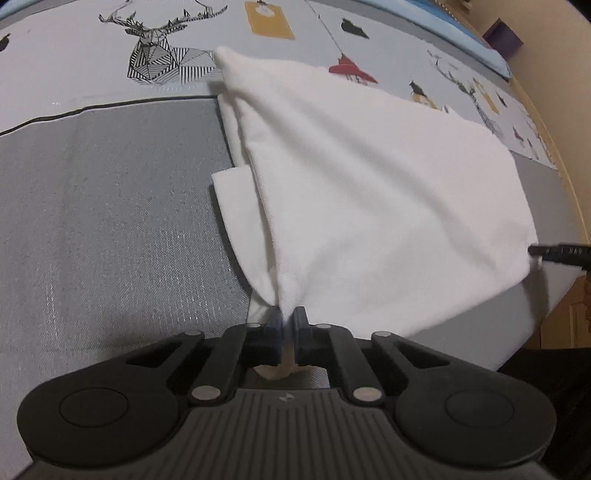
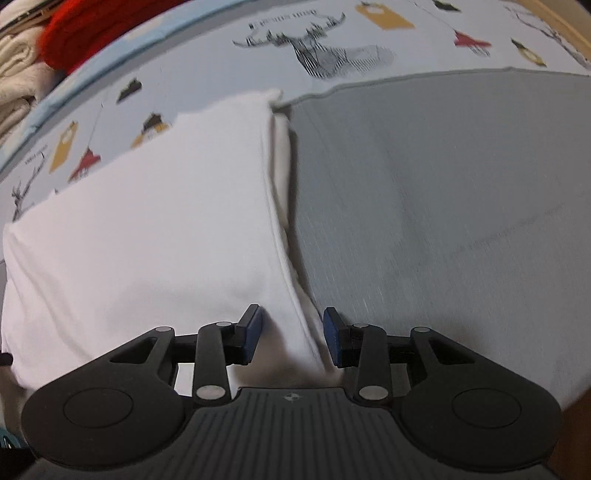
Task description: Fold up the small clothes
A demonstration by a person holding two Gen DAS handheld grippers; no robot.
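A white garment (image 1: 369, 192) lies folded on the grey bed cover (image 1: 110, 221). One corner is pulled up into a peak, and my left gripper (image 1: 287, 317) is shut on that peak. In the right wrist view the same garment (image 2: 147, 229) fills the left half, with its hemmed edge running down between the fingers of my right gripper (image 2: 293, 328). That gripper is open, and its blue pads stand clear of the cloth on both sides. A black fingertip (image 1: 557, 254) of the right gripper shows at the garment's far corner in the left wrist view.
Beyond the grey cover (image 2: 443, 221) is a pale sheet printed with deer (image 1: 155, 55) and tags. A red cloth (image 2: 92, 33) and cream folded fabrics (image 2: 18, 66) are piled at the far left. A purple box (image 1: 504, 37) stands past the bed's right edge.
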